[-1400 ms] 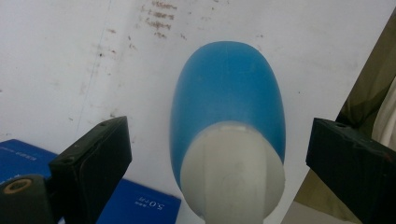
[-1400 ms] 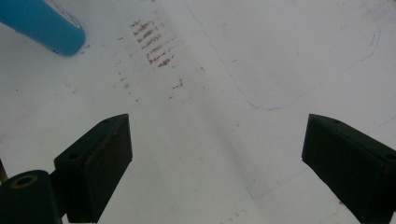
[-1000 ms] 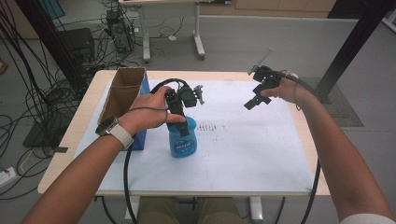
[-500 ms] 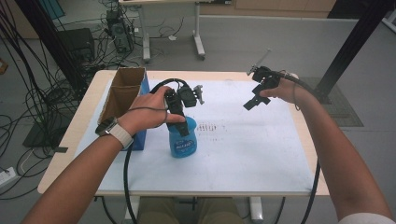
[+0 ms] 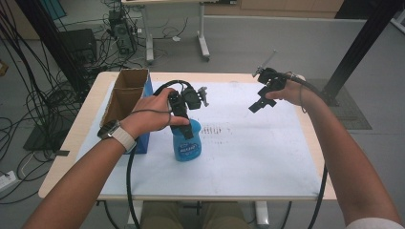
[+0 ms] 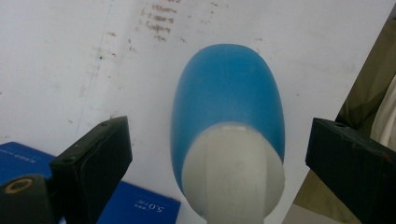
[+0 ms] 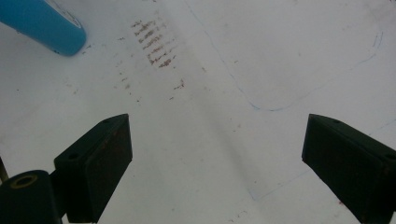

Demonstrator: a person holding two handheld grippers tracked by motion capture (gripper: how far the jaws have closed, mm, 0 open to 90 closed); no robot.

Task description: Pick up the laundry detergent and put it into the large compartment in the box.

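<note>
A blue bottle (image 5: 187, 145) with a white cap (image 6: 233, 175) stands upright on the white sheet (image 5: 248, 152). My left gripper (image 5: 187, 132) hangs right over its top, pointing down. In the left gripper view the left gripper (image 6: 219, 163) is open, one jaw on each side of the cap, and neither jaw touches it. My right gripper (image 5: 260, 102) is held in the air over the sheet's far right part. Its own view shows the right gripper (image 7: 217, 163) open with nothing between the jaws, and the blue bottle (image 7: 42, 25) is at the top left.
An open cardboard box (image 5: 126, 93) stands at the table's left rear, with a blue box (image 5: 143, 140) against its near right side, close to the bottle. The blue box (image 6: 140, 205) also lies under the left jaw. Faint brown marks (image 7: 154, 44) stain the sheet.
The right gripper has sunk slightly toward the sheet. The left gripper and the bottle stay as they were.
</note>
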